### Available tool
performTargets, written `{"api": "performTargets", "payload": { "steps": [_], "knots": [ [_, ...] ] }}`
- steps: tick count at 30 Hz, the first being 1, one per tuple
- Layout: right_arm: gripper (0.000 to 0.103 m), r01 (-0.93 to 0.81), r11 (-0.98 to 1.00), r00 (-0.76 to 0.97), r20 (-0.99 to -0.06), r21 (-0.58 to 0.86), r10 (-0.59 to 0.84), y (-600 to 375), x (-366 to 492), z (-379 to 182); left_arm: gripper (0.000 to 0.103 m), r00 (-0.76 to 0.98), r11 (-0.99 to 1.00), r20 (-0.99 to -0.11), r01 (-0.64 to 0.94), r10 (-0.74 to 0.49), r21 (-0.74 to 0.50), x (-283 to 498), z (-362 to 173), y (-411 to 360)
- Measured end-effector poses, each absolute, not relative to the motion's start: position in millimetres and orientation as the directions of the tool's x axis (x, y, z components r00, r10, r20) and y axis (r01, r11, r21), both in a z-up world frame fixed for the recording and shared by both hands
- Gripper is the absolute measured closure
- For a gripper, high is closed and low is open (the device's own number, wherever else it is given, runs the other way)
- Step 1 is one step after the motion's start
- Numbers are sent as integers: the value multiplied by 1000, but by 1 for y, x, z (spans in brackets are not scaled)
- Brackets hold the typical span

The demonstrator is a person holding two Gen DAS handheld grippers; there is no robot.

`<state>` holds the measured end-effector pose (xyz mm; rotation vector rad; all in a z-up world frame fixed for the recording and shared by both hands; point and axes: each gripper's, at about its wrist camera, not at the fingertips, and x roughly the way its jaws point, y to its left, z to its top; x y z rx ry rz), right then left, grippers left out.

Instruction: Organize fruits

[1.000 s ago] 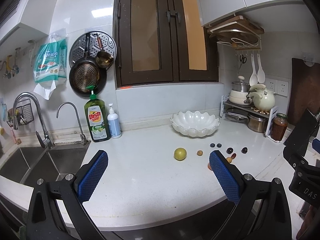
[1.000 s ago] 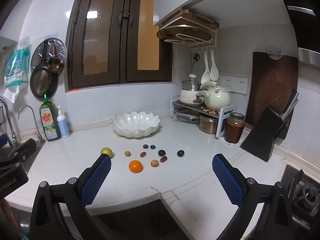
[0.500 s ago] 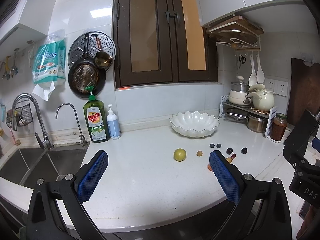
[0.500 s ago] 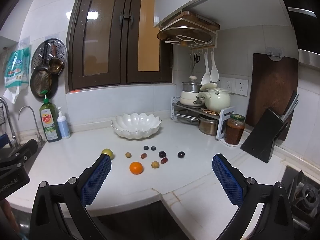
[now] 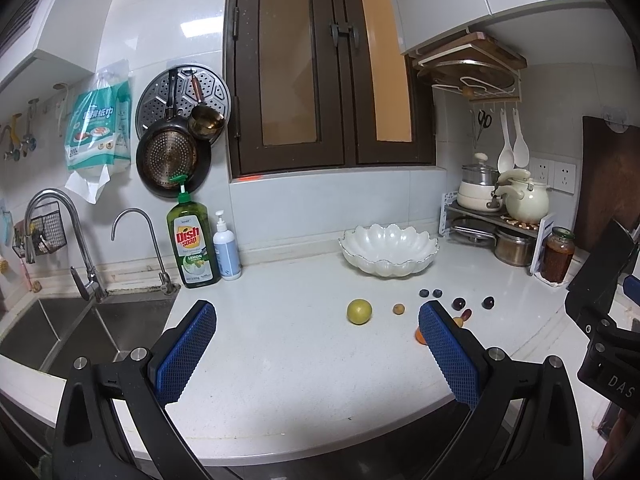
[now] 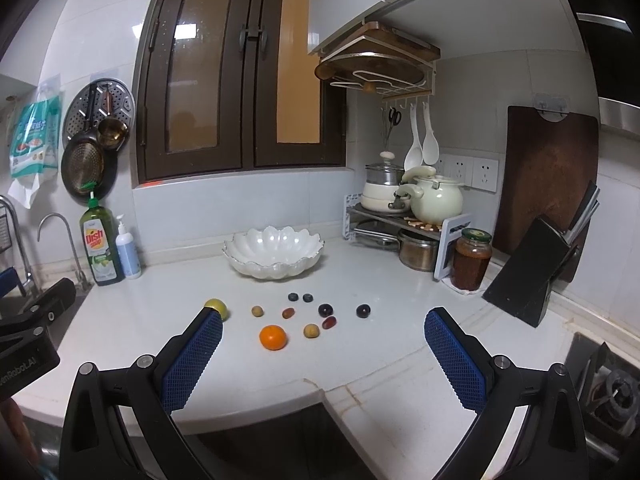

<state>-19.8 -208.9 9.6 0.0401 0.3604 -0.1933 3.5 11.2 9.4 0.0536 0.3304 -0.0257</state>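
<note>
Loose fruits lie on the white counter in front of a white scalloped bowl [image 6: 273,255] [image 5: 388,251]. An orange [image 6: 273,337] sits nearest me, with a yellow-green fruit [image 6: 218,306] [image 5: 359,311] to its left. Several small grapes and berries, such as a dark grape [image 6: 363,311] [image 5: 487,302], are scattered between them and the bowl. My right gripper [image 6: 324,354] hovers open above the counter's front edge, short of the orange. Open and holding nothing, my left gripper [image 5: 318,348] hangs left of the fruits; its right finger hides most of the orange.
A dish soap bottle [image 5: 193,241] and a pump bottle [image 5: 226,247] stand by the sink [image 5: 72,332] at left. A pot rack [image 6: 404,216], a jar [image 6: 471,259] and a knife block [image 6: 536,272] fill the right corner. A stove burner [image 6: 612,384] lies far right.
Both views have shifted only slightly; the right gripper has eased a little closer to the fruits. Nothing on the counter has moved.
</note>
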Motion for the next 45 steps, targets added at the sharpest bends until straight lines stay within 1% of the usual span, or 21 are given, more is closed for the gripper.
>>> {"api": "performTargets", "payload": {
  "steps": [13, 22, 26, 30, 35, 39, 42, 45],
  "knots": [
    [1, 180, 984, 916, -365, 5, -166, -206, -16, 11, 0, 945, 999, -327, 24, -7, 46, 4, 8, 12],
    [1, 174, 985, 908, -390, 15, -155, -204, -10, 7, 0, 928, 998, -371, 46, -29, 36, 13, 2, 12],
    [1, 174, 985, 904, -400, 17, -153, -202, -1, 3, 0, 930, 998, -368, 38, -15, 54, 25, 1, 10],
    [1, 177, 984, 899, -410, 26, -151, -201, 18, -2, 0, 926, 997, -374, 69, -46, 47, 46, -1, 10],
    [1, 185, 982, 893, -423, 37, -152, -198, 48, -8, 0, 917, 993, -396, 89, -50, 80, 83, -6, 10],
    [1, 192, 980, 874, -463, 55, -146, -195, 80, -20, 0, 910, 987, -411, 117, -63, 108, 113, -11, 7],
    [1, 202, 977, 859, -493, 72, -141, -195, 102, -29, 0, 895, 981, -438, 151, -83, 123, 140, -19, 4],
    [1, 220, 973, 840, -520, 72, -151, -193, 122, -41, 2, 879, 974, -466, 180, -97, 136, 164, -27, 1]
  ]
}}
